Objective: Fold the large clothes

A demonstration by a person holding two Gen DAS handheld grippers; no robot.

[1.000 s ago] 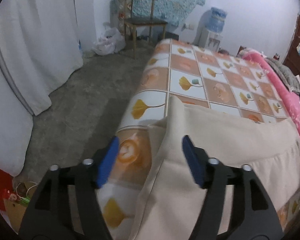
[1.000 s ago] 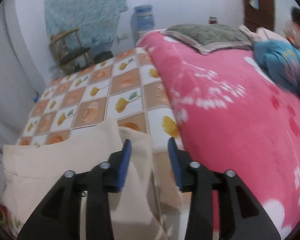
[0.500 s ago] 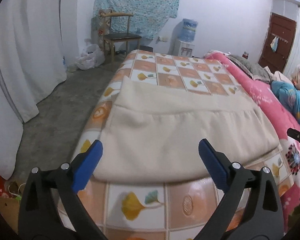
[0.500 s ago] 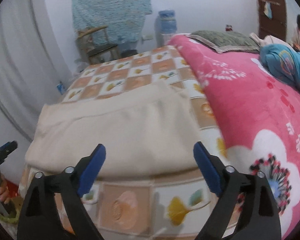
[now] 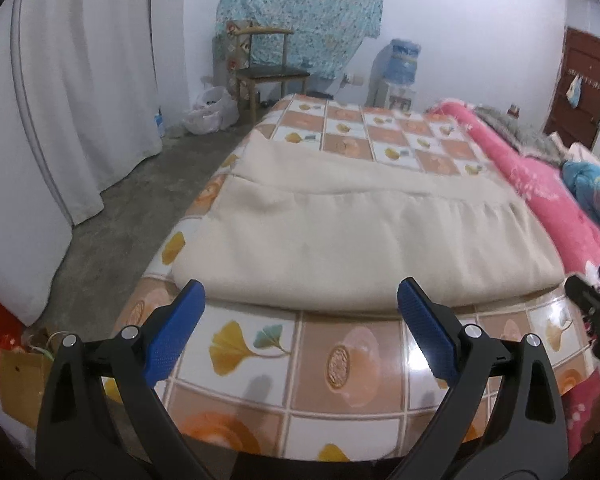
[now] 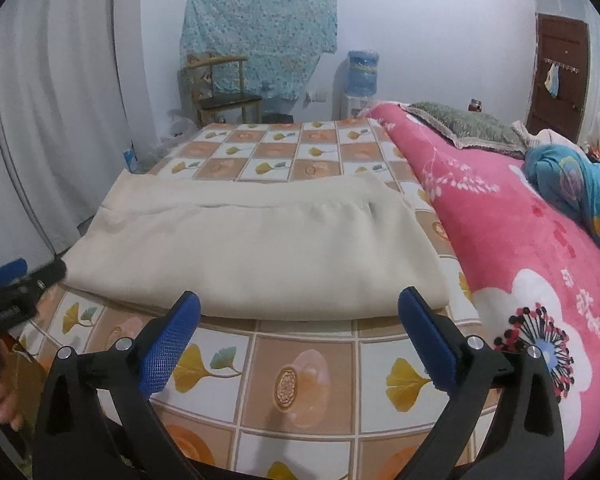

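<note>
The bed (image 5: 352,356) fills both views, covered by a glossy sheet of square tiles, orange and white, printed with yellow ginkgo leaves. A plush pink blanket (image 6: 512,240) with white blossoms lies along its right edge. The cream garment (image 5: 340,240), soft, thick and fleecy, lies folded into a broad rectangle across the bed's near end, its rounded fold close to the near edge and a gathered seam running across its far part. White curtains (image 5: 80,92) hang at left above a grey concrete floor (image 5: 112,220); a wooden chair (image 5: 266,72) and a water dispenser (image 5: 396,76) stand beyond the far end. The left tool (image 5: 300,330) and right tool (image 6: 300,330) hover over the near edge, blue ribbed pads spread wide, empty, clear of the garment.
</note>
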